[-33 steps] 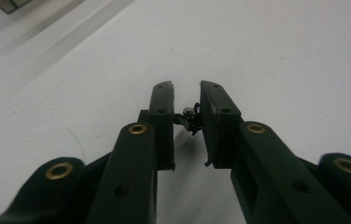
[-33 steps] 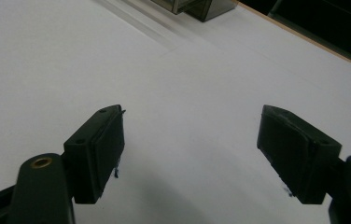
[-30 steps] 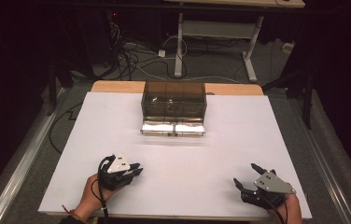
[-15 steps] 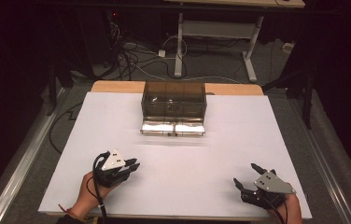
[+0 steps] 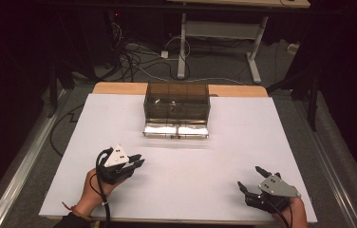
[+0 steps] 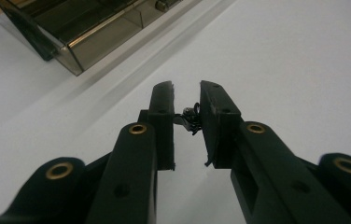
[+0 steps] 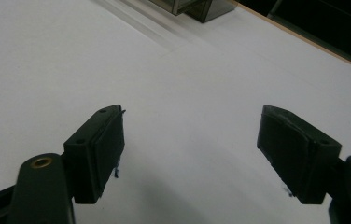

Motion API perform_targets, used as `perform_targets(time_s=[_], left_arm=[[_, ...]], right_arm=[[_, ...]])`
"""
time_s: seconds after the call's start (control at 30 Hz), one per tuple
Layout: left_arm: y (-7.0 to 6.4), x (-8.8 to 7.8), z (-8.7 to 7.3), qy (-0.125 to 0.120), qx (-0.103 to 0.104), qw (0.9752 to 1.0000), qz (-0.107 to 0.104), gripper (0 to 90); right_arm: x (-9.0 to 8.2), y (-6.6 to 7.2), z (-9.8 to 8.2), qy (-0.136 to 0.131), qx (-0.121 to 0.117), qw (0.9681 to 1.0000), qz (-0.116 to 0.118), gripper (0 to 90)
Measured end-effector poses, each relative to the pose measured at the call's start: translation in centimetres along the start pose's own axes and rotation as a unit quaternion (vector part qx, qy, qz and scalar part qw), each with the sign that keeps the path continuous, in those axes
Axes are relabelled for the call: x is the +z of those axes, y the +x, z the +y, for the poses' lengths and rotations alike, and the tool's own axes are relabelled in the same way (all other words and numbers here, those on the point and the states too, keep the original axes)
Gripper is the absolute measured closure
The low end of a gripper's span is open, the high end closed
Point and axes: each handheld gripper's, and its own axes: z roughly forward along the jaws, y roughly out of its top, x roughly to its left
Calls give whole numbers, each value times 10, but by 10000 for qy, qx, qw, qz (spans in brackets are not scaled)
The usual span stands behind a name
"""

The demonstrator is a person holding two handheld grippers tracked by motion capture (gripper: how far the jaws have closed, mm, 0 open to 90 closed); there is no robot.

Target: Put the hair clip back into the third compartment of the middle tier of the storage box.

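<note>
Here the left tool (image 5: 137,164) is pinched on a small dark clip (image 6: 191,116), the right tool (image 5: 251,179) gapes empty; the smoky box (image 5: 176,102) sits well ahead, so carry it level and slowly

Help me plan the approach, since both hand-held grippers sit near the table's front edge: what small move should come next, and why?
Probably carry the left hand-held gripper forward toward the smoky clear box. Its jaws stand close together with a small dark thing between them, and it already points at the box. The right hand-held gripper is open and holds nothing, with only bare white tabletop ahead.
</note>
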Motion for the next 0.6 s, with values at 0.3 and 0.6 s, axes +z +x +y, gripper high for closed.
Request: perform_targets(time_s=[0.3,0.6], left_arm=[[-8,17,11,-81,78,9999,-107,734],[-17,37,20,-115,135,9995,-265,734]], right_arm=[[-1,-1,0,-8,31,10000,-52,235],[-1,-2,-1,-3,68,9999,-96,235]])
